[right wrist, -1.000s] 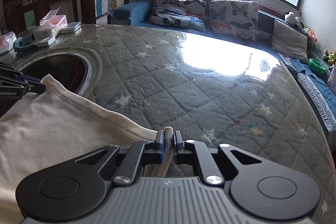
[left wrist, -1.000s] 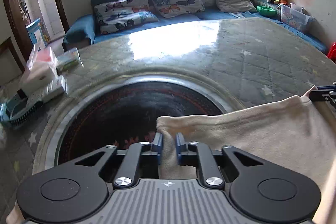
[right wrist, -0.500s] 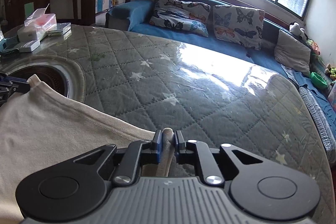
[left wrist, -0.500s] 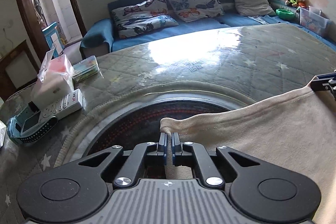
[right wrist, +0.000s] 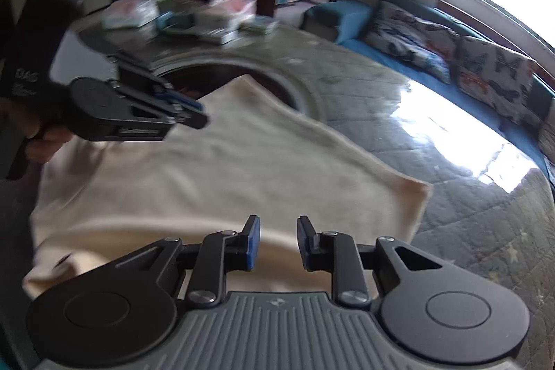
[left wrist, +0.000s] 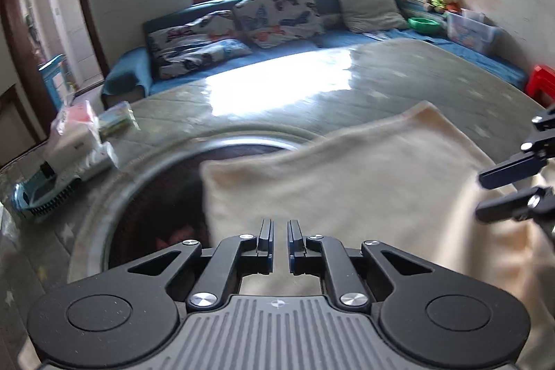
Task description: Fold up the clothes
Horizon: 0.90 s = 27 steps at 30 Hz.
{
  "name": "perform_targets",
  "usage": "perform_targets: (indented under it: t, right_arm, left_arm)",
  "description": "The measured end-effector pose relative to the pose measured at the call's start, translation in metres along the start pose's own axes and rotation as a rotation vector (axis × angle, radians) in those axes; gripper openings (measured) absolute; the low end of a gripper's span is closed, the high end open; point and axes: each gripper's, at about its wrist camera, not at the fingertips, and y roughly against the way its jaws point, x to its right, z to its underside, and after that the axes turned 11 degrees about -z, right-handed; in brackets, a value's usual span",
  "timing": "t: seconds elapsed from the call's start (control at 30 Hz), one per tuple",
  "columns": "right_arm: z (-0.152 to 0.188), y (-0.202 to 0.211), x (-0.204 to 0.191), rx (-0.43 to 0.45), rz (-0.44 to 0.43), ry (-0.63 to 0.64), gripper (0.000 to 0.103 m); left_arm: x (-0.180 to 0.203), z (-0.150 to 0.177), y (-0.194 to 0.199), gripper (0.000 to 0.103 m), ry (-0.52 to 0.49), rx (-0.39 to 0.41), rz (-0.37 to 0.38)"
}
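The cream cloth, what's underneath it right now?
The cloth lies on the quilted table cover, its far corner overlapping the dark round inset. The inset's near part and the table beneath the cloth are covered and cannot be seen.

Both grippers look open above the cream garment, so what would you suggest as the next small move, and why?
Probably lower the left gripper and right gripper to pinch the edge nearest them: both are open and empty, and the cream garment lies flat on the quilted table.
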Motion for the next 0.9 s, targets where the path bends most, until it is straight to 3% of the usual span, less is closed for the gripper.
perform_targets:
  t: [0.1, 0.27, 0.43, 0.8, 0.9]
  right_arm:
    - [0.009, 0.001, -0.023, -0.044, -0.042, 0.043, 0.024]
    - [0.028, 0.003, -0.050, -0.157, -0.048, 0.102, 0.024]
    - [0.050, 0.019, -0.063, -0.210, -0.054, 0.123, 0.024]
    - [0.081, 0.062, -0.055, -0.108, -0.026, -0.042, 0.029]
    - [0.086, 0.080, -0.036, -0.052, 0.040, -0.111, 0.033]
  left_arm:
    - [0.009, 0.012, 0.006, 0.010, -0.010, -0.005, 0.009]
    - [0.015, 0.027, 0.008, 0.010, -0.016, 0.001, -0.008]
    - [0.011, 0.031, 0.006, 0.010, 0.005, 0.018, -0.033]
    - [0.009, 0.034, 0.007, 0.022, 0.015, 0.034, -0.070]
    - [0.009, 0.034, 0.009, 0.034, 0.017, 0.028, -0.070]
